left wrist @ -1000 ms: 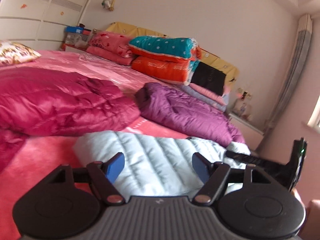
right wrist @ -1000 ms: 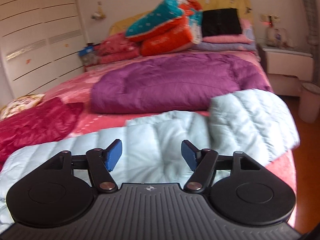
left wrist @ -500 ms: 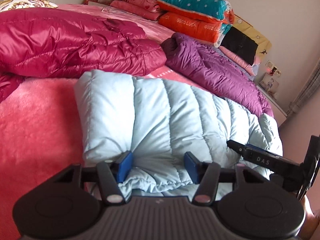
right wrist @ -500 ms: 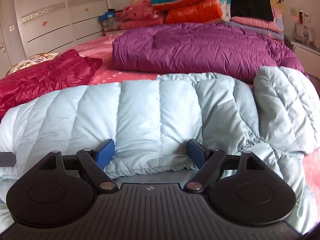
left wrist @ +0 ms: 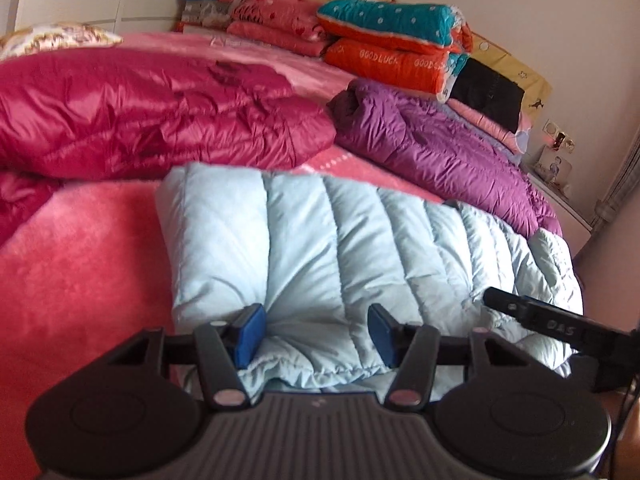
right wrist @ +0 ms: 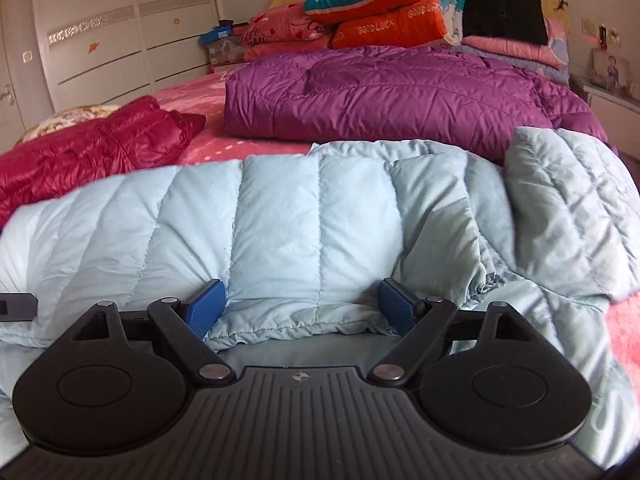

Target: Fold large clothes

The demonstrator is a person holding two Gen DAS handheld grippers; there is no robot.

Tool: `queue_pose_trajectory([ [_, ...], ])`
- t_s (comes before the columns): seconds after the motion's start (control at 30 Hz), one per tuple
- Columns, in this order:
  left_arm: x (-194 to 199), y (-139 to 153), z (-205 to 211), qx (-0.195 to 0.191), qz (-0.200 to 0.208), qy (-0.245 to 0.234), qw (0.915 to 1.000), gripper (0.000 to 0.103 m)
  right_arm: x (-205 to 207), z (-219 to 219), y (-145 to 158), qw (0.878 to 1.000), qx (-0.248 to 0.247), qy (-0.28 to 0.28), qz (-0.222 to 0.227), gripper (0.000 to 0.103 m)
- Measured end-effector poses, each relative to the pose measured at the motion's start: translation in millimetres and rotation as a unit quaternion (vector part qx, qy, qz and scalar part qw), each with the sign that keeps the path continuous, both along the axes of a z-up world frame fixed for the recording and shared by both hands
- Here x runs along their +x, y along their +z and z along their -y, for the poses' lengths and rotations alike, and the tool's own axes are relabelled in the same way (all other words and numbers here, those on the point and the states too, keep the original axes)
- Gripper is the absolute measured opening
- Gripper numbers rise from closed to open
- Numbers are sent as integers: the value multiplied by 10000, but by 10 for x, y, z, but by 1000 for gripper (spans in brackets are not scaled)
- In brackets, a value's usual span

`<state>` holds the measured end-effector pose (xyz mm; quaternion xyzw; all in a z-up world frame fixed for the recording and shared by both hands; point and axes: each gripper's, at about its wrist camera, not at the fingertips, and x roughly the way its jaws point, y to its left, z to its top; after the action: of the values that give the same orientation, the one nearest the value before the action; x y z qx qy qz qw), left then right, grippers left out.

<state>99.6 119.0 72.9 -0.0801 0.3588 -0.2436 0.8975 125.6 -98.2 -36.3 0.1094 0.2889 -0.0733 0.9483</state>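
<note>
A pale blue quilted down coat (left wrist: 328, 248) lies across the near part of the pink bed, its upper layer folded over with the hem edge toward me. My left gripper (left wrist: 316, 334) is open, its blue pads straddling that hem near the coat's left end. My right gripper (right wrist: 302, 310) is open too, pads on either side of the hem further right on the same coat (right wrist: 280, 220). A loose sleeve or flap (right wrist: 568, 208) bunches at the coat's right end. The right gripper's finger (left wrist: 552, 322) shows at the right of the left wrist view.
A crimson down coat (left wrist: 152, 112) lies at the left and a purple one (left wrist: 436, 152) behind the blue coat. Folded quilts (left wrist: 392, 44) are stacked at the headboard. A white wardrobe (right wrist: 100, 32) stands left; a nightstand (right wrist: 612, 96) stands right of the bed (left wrist: 80, 272).
Both grippers have dropped from above the bed down to the blue coat's near hem and stay open. In the last half second they shifted only slightly.
</note>
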Motion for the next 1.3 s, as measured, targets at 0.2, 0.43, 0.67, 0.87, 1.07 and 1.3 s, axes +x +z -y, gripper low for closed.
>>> queue_pose_trajectory([
  [0.2, -297, 251, 24, -30, 407, 68, 9991, 57, -566, 306, 357, 9965, 319, -480, 611, 103],
  [0.43, -723, 443, 460, 70, 574, -278, 9979, 64, -1299, 1144, 405, 9759, 1100, -1620, 965, 103],
  [0.67, -1099, 582, 926, 199, 656, -640, 9956, 66, -1922, 1929, 68, 9380, 1985, -2649, 1026, 103],
  [0.87, -1308, 665, 1258, 174, 595, -873, 9943, 69, -2220, 2253, -111, 9165, 2304, -3089, 1068, 103],
  [1.07, -1354, 654, 1569, 240, 464, -995, 9937, 70, -2298, 2393, -97, 9076, 2473, -3156, 1244, 103],
  [1.3, -1286, 433, 1991, 758, 580, -1109, 9892, 75, -2405, 2555, -122, 8860, 2632, -3492, 1540, 103],
])
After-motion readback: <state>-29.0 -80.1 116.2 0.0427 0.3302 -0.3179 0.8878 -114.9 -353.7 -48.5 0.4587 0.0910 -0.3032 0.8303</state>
